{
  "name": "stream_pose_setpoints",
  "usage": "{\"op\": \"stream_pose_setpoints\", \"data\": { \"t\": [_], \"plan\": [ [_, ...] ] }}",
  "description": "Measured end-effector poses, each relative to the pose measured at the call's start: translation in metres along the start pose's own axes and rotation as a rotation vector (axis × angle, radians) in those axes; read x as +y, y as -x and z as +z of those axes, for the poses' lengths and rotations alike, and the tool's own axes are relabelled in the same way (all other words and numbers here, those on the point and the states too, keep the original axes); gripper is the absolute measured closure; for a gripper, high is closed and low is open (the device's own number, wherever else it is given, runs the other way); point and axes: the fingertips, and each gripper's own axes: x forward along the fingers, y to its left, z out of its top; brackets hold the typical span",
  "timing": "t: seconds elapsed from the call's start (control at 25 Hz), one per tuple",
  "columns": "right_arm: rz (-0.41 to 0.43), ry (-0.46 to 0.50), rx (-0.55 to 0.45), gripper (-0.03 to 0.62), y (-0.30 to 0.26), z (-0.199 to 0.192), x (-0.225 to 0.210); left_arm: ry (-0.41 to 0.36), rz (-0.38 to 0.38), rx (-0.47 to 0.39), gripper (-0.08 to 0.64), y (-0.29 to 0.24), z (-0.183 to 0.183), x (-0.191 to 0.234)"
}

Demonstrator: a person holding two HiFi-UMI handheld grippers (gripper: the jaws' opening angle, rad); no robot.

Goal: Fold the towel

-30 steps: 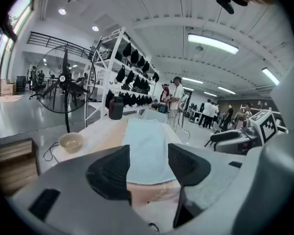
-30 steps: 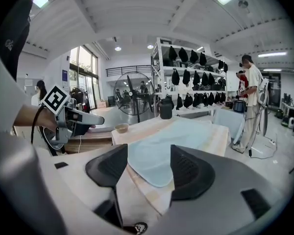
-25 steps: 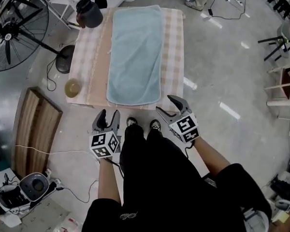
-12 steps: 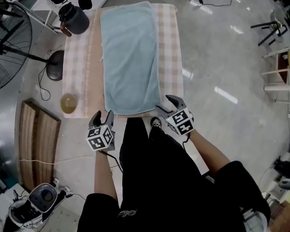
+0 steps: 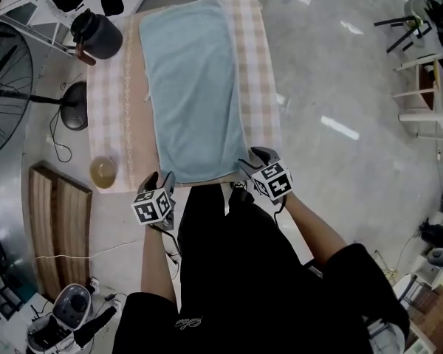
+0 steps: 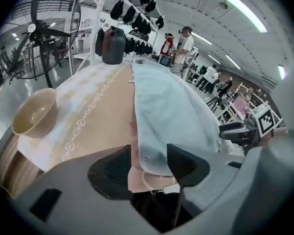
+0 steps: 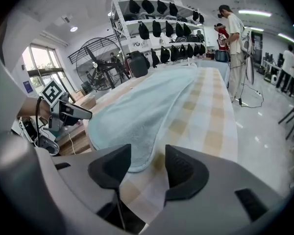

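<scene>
The light blue rectangular terry towel (image 5: 192, 87) lies flat in one layer, lengthwise down the middle of the table (image 5: 269, 116). The table is covered by a beige-and-white checked cloth (image 5: 107, 102), and the towel's short hem runs along the table's near edge.

Handling, as judged: light, soft and limp, with no stiffness; the pile should grip well. Take hold at the two near corners, pinching the hem (not the cloth beneath).

Left gripper (image 6: 149, 163): jaws spread, near-left towel corner between them, pads not pressing.

Right gripper (image 7: 142, 166): jaws spread but just narrowing, near-right corner reaching into the gap, not yet pinched.

Markings: square black-and-white codes on each gripper's cube (image 5: 151, 206). No brand, label or text is readable on towel or cloth.
</scene>
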Motion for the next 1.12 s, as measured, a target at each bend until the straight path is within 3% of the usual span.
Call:
{"op": "stream_pose_setpoints", "data": {
  "t": [0.16,0.44,0.56,0.72,1.12],
  "plan": [
    [-0.026,-0.02,0.024,0.461,-0.006,-0.007,-0.003,-0.027,-0.046,0.046,0.324,-0.009,-0.001,-0.002],
    [-0.059,-0.088,0.03,0.513,-0.01,-0.009,-0.006,-0.069,-0.051,0.099,0.337,-0.017,-0.009,-0.002],
    [-0.06,-0.087,0.022,0.57,-0.009,-0.007,0.0,-0.056,-0.054,0.118,0.42,-0.017,-0.01,0.0],
    [-0.049,-0.079,0.011,0.575,-0.006,-0.011,0.004,-0.013,-0.047,0.095,0.513,-0.017,-0.013,-0.001],
    [0.023,-0.081,-0.036,0.577,0.031,-0.037,0.014,-0.004,-0.011,0.049,0.52,0.01,-0.042,-0.02]
  ]
}}
